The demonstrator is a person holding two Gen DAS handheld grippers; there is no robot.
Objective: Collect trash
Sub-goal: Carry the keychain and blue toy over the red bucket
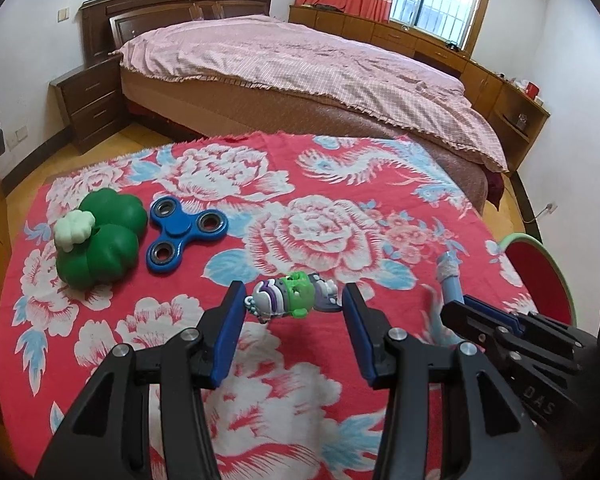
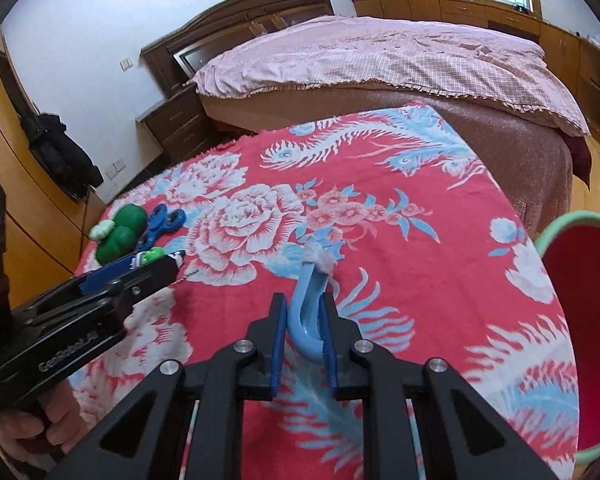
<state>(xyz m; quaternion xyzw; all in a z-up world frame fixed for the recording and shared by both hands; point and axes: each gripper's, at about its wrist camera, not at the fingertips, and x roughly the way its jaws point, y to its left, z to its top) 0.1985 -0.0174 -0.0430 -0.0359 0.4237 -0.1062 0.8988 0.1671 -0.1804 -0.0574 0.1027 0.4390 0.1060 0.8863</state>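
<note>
blue hooked plastic piece, white wad at tip

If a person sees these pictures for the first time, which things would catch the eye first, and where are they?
First, the red flowered cloth covering the table, with the pink bed behind it. Next, the right claw shut on a blue curved plastic piece, near a red bin with a green rim at the table's right edge. The left claw stands open around a small green and purple toy figure; a blue spinner and green toy lie left.
</note>
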